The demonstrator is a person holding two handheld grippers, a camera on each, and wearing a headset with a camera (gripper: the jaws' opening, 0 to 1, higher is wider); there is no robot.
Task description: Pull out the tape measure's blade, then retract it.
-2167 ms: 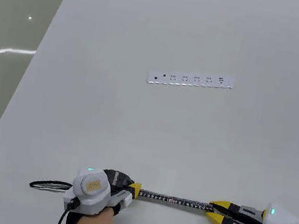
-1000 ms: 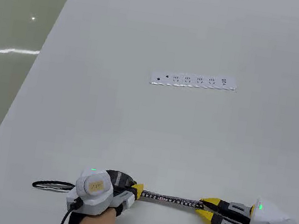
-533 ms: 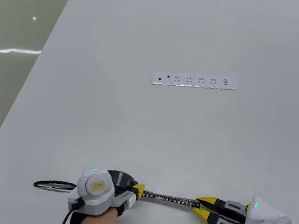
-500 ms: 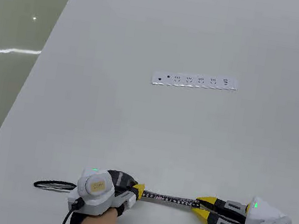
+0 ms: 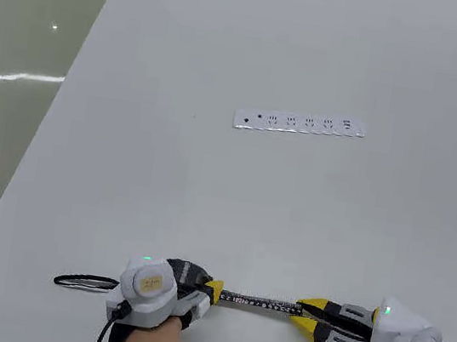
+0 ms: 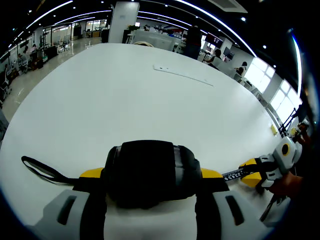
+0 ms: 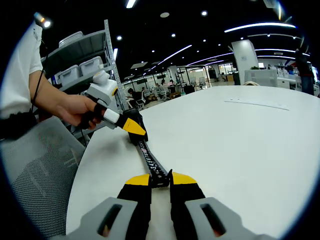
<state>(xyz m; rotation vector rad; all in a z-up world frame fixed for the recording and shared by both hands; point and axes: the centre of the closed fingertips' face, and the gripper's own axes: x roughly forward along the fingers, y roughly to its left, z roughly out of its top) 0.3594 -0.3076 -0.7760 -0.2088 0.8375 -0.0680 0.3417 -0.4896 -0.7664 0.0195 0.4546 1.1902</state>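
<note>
**Blade part-way out, both ends clamped**

You had the left gripper [image 5: 198, 292] closed on the tape measure case [image 6: 149, 167], probably to anchor it on the table [image 5: 292, 206] against the pull. The case sat squarely between the left fingers [image 6: 211, 173], with both sides touching. The right gripper [image 7: 160, 180] was nearly shut, pinching the blade [image 5: 256, 301] at its tip. The blade ran straight between the two grippers, along the table's near edge. The case's strap [image 5: 79, 280] lay loose off to the left.
</note>
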